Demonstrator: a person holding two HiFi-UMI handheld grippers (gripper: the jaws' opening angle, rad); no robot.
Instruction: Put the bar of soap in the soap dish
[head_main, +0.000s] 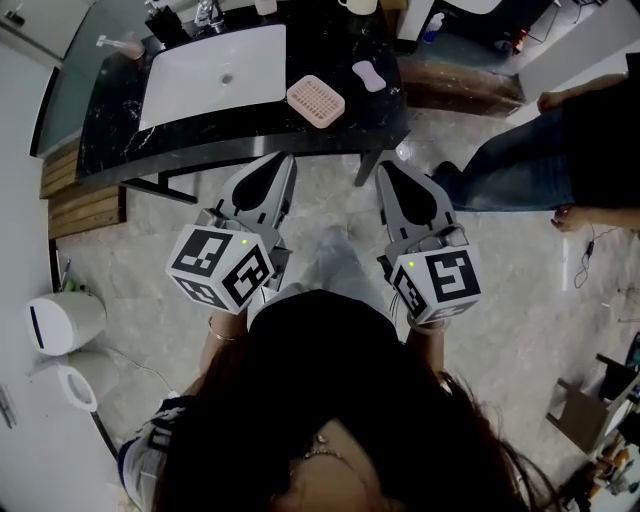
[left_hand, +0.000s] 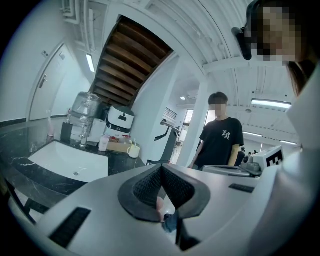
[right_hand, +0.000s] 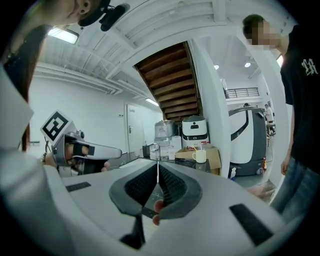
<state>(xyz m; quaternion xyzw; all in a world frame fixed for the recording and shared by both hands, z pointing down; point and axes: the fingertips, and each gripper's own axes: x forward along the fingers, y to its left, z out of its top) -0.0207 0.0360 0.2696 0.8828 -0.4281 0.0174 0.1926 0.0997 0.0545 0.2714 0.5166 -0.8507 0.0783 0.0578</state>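
Note:
In the head view a pink, perforated soap dish (head_main: 315, 100) lies on the black counter (head_main: 115, 125), right of the sink. A pale pink, bone-shaped bar of soap (head_main: 368, 75) rests on the counter just right of and behind the dish. My left gripper (head_main: 284, 158) (left_hand: 160, 167) and right gripper (head_main: 384, 166) (right_hand: 158, 164) are held side by side in front of the counter's near edge, short of both objects. Each has its jaws shut with nothing between them. Neither gripper view shows the dish or the soap.
A white sink basin (head_main: 215, 72) fills the counter's left part, with bottles and a mug (left_hand: 133, 150) at the back. A person in a black shirt (head_main: 565, 140) stands at the right. A white bin (head_main: 62, 322) sits on the floor at the left.

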